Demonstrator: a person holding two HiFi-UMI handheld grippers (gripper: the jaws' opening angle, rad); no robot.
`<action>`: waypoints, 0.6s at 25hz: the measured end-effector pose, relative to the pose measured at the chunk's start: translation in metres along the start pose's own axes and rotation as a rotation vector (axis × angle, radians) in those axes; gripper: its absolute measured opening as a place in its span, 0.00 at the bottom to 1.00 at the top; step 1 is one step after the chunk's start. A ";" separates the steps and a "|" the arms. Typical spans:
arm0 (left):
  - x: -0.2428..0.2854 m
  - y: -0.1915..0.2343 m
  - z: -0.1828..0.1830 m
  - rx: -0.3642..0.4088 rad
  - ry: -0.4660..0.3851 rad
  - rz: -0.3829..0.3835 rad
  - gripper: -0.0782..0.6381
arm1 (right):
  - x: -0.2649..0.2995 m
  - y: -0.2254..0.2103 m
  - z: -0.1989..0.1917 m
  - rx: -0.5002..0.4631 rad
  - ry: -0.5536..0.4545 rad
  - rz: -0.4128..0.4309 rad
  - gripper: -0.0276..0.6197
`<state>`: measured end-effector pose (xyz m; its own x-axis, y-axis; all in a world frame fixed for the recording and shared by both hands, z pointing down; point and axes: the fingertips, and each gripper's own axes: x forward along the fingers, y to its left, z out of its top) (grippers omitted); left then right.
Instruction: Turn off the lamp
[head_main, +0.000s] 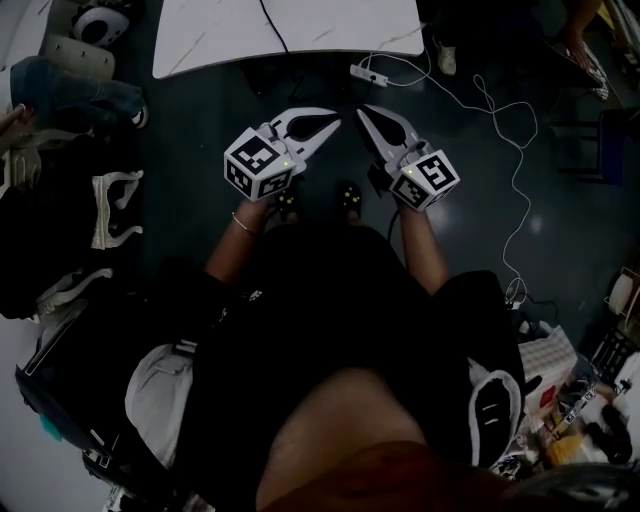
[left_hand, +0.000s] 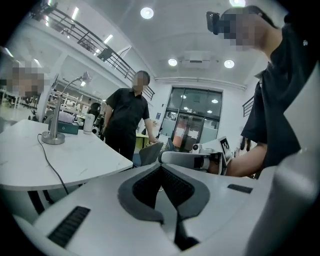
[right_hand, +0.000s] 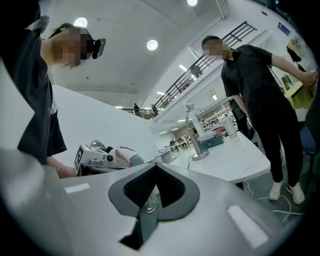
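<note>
The desk lamp (left_hand: 54, 116), a slim silver stem on a round base, stands on the white table (left_hand: 75, 160) at the left of the left gripper view. It shows again as the lamp (right_hand: 194, 136) on the table (right_hand: 235, 162) in the right gripper view. It is far from both grippers. In the head view the lamp is out of frame and only its black cable (head_main: 272, 25) crosses the table (head_main: 330, 30). My left gripper (head_main: 335, 122) and right gripper (head_main: 362, 112) hang side by side in the air before the table's near edge. Both are shut and hold nothing.
A person in black (left_hand: 127, 117) stands by the table's far side, also visible as the person (right_hand: 260, 95) at the right. A white power strip (head_main: 370, 72) and trailing cord (head_main: 500, 130) lie on the dark floor. Bags and clutter (head_main: 60, 200) crowd the left.
</note>
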<state>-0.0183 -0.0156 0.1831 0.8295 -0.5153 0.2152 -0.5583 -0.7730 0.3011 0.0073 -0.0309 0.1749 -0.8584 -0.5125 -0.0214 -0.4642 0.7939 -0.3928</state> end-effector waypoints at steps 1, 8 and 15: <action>-0.003 0.002 0.003 0.008 -0.004 0.008 0.12 | 0.003 0.002 0.003 -0.002 -0.005 0.006 0.04; -0.016 0.015 0.025 0.017 -0.059 0.051 0.12 | 0.019 0.017 0.024 -0.043 -0.028 0.045 0.04; -0.020 0.016 0.043 0.057 -0.098 0.042 0.12 | 0.034 0.027 0.045 -0.071 -0.066 0.091 0.04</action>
<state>-0.0434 -0.0340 0.1439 0.8039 -0.5794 0.1344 -0.5938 -0.7681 0.2396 -0.0243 -0.0419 0.1218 -0.8825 -0.4560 -0.1149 -0.4016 0.8580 -0.3202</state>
